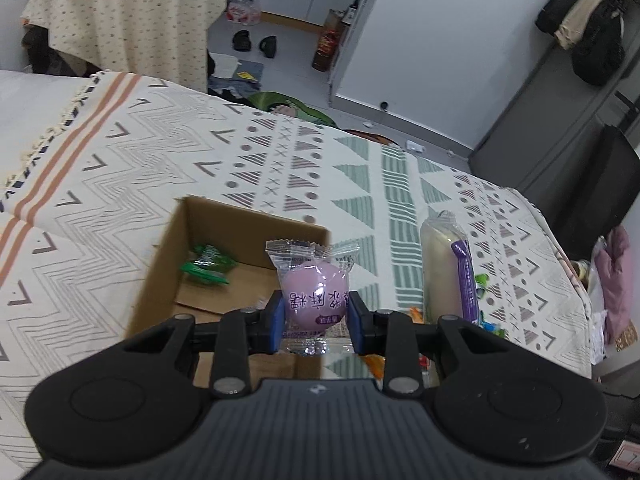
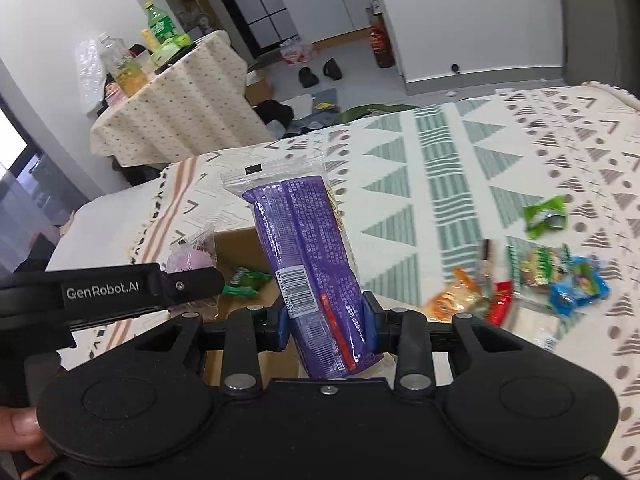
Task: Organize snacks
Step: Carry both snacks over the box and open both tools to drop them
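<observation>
My left gripper (image 1: 316, 314) is shut on a pink round snack in a clear wrapper (image 1: 314, 292), held over the near right corner of an open cardboard box (image 1: 160, 276). A green snack packet (image 1: 208, 266) lies inside the box. My right gripper (image 2: 326, 320) is shut on a tall purple snack pack (image 2: 308, 256), held upright just right of the box (image 2: 236, 248). In the left wrist view the same purple pack (image 1: 452, 268) stands to the right of the box. In the right wrist view the left gripper (image 2: 188, 282) with the pink snack (image 2: 188, 260) shows at the left.
A patterned cloth (image 1: 280, 168) covers the table. Several loose snack packets (image 2: 536, 276) lie on it to the right, a green one (image 2: 546, 216) farther back. Behind stands a second cloth-covered table (image 2: 180, 108) with bottles. A hand (image 2: 22, 432) shows at the lower left.
</observation>
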